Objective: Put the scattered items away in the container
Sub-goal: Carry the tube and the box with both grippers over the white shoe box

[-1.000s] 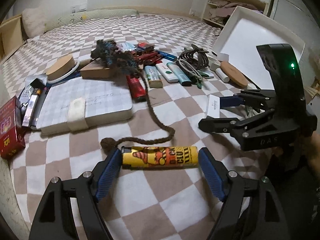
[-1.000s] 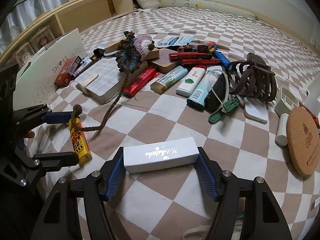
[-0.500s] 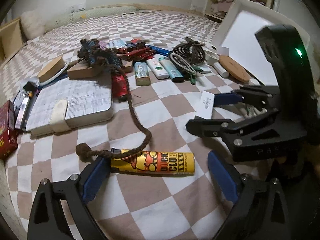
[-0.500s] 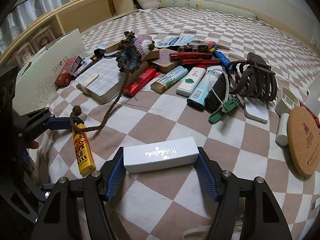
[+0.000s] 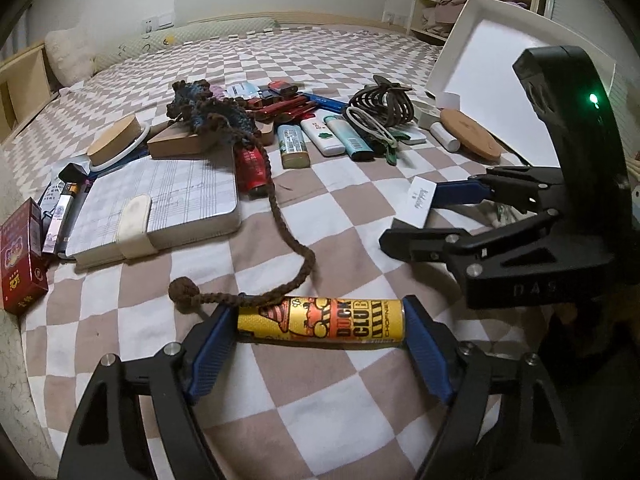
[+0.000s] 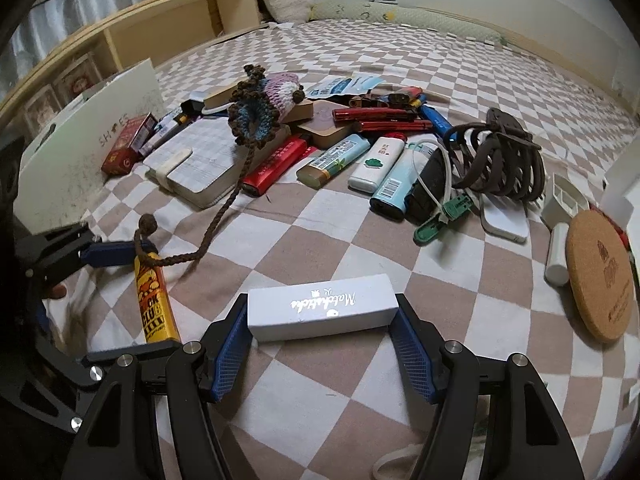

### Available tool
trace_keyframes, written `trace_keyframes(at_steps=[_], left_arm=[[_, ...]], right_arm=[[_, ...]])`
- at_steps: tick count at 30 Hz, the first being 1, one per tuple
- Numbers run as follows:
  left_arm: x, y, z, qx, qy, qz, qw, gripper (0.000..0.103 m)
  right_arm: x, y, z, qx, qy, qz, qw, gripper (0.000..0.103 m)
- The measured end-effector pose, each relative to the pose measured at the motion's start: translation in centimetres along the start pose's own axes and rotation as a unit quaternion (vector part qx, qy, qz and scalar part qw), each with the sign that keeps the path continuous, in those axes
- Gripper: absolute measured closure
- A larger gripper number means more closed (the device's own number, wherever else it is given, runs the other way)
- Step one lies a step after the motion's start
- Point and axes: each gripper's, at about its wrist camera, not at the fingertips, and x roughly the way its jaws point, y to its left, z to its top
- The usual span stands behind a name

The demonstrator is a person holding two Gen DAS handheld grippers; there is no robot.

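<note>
A yellow lighter (image 5: 320, 320) lies crosswise between the blue pads of my left gripper (image 5: 318, 312), just above the checked bedspread. The jaws are closing, and both pads meet the lighter's ends. A brown braided cord (image 5: 288, 240) from the crocheted pouch (image 5: 208, 112) crosses the lighter's left end. My right gripper (image 6: 322, 312) is shut on a white oblong box (image 6: 320, 308) held by its short ends. In the left wrist view that box (image 5: 420, 200) shows end-on at the right. A white open container (image 5: 500, 72) leans at the far right.
Several lighters, tubes, pens, a notebook (image 5: 160, 200), a red pack (image 5: 20, 248), a dark hair claw (image 6: 500, 160) and a cork coaster (image 6: 600, 276) lie across the bed. A white board (image 6: 92, 132) stands at the left. Wooden shelves run behind it.
The left jaws opened wide around the lighter half a second ago and have come back in onto its ends. The right gripper and its white box have not moved.
</note>
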Motion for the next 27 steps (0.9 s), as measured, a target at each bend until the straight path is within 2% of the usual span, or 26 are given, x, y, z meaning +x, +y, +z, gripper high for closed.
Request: trace_keyframes(at_steps=[13,19,27], left_arm=[[-2.1,1.7,-1.2,-0.033,-0.001,-0.009,0.9994,0.022],[-3.4,3.0,-2.0,-0.052,-0.009,-0.005,0.9986,0.022],[-5.1,4.8,-2.7,-0.079,-0.024,-0.005,0.9966,0.022]], right_arm=[[-1.0,1.6,-1.4,0.038,-0.012,-0.029,0.999,0.036],[-1.4,3.3,-1.7,0.027,-0.013,-0.047,0.998,0.036],[-1.7,5.9,-2.4,0.034,-0.008,-0.043,0.998,0.036]])
